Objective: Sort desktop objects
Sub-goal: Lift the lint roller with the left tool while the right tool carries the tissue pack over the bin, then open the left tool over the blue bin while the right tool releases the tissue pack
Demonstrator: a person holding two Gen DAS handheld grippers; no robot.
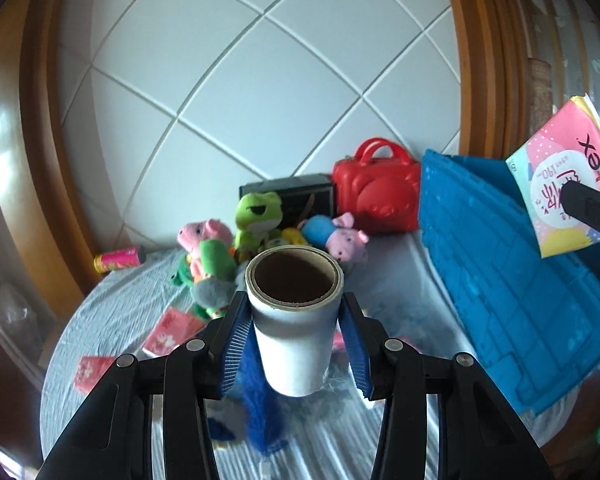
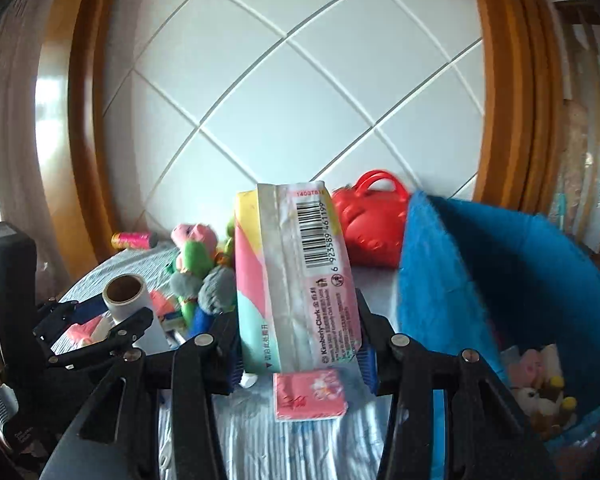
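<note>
left gripper point(image 1: 295, 344) clamping roll point(image 1: 294, 316), right gripper point(image 2: 300, 344) clamping pack point(image 2: 296, 280)

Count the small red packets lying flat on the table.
3, maybe more hidden. Left wrist view: packet by the plush pile, another packet nearer the table's left edge. Right wrist view: a third packet under the right gripper.

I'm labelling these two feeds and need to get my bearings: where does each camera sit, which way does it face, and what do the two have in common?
Left wrist: sits on the left gripper, looking forward along its fingers toward the tiled wall; the gripper clamps a white roll over the table; the right gripper shows at the right edge.
Right wrist: sits on the right gripper, facing the same wall; it clamps a tissue pack; the left gripper shows at lower left.
Shared: red case, plush toys, blue bin.
</note>
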